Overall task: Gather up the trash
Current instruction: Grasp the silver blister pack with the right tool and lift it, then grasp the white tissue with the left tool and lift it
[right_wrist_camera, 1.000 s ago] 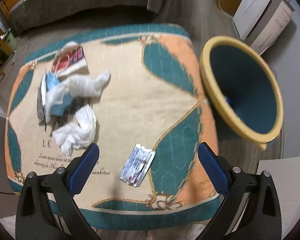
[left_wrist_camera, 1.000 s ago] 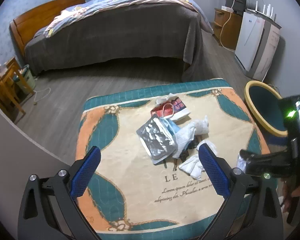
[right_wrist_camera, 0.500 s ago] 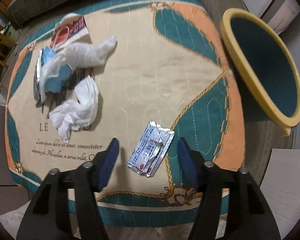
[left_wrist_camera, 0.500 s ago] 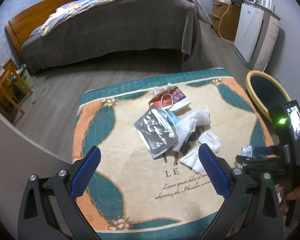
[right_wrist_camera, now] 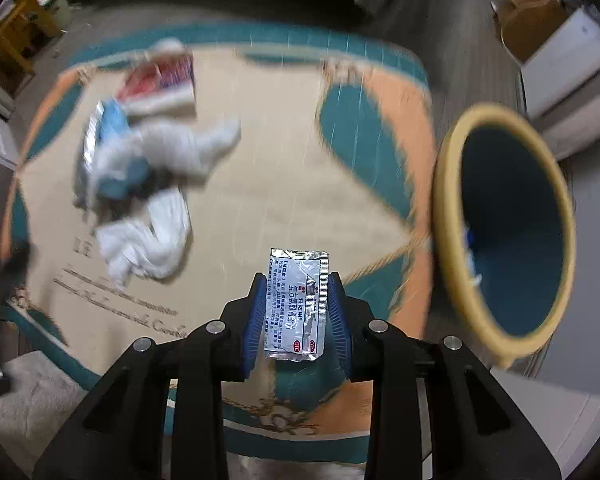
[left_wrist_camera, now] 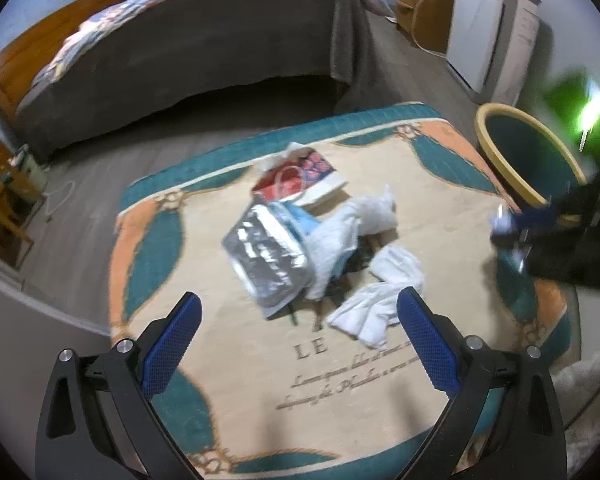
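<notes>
A: What does the left wrist view give?

B: The left gripper (left_wrist_camera: 296, 344) hangs over the near edge of the rug (left_wrist_camera: 236, 364), its blue pads spread wide with nothing between them. Against a second ago the trash pile sits larger and lower in this view. The silver foil pouch (left_wrist_camera: 268, 260) lies at the rug's middle, the red-and-white packet (left_wrist_camera: 300, 178) beyond it toward the far edge, one crumpled tissue (left_wrist_camera: 370, 210) to the right of the pouch and another tissue (left_wrist_camera: 380, 304) nearer the pads.

A: And the other hand?

B: At the rug's right edge the right gripper (left_wrist_camera: 508, 226) shows blurred, with something pale at its tip. The yellow-rimmed bin (left_wrist_camera: 496, 148) stands on the floor just off that edge.

A: Now the right wrist view.

B: The right gripper's jaws have just been closing, and they now pinch the silver medicine sachet (right_wrist_camera: 296, 304) between the blue pads (right_wrist_camera: 256, 320). A second ago that sachet lay flat near the rug's near edge between wide-open fingers; now it stands upright, clear of the rug, over the near right corner. The bin's rim (right_wrist_camera: 444, 216) is to its right.
</notes>
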`<state>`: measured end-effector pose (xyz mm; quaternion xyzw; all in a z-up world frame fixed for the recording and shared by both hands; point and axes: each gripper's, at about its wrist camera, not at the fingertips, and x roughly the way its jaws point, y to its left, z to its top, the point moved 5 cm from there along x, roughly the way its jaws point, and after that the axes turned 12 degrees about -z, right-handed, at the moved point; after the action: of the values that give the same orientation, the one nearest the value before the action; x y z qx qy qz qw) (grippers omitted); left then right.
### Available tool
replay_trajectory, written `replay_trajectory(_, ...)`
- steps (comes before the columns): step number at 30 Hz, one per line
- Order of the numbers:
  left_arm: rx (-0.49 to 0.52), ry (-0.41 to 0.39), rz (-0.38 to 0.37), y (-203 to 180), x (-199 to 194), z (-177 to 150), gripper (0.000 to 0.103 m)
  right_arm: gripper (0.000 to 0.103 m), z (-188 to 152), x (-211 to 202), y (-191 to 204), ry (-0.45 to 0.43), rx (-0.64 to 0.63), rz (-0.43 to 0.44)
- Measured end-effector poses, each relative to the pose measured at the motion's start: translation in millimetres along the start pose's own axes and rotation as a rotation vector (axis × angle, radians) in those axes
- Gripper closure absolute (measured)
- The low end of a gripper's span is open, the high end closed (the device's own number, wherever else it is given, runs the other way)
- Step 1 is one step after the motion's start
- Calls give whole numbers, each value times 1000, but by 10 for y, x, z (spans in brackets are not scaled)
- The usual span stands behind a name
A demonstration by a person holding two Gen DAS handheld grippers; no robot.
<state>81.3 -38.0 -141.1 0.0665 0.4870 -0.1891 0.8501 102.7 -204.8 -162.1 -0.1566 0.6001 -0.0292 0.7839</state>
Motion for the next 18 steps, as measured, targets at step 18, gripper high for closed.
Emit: replay_trajectory(18,-10,66,-74,-507,815,-205,8,73,290,-54,-393,-79,90,57)
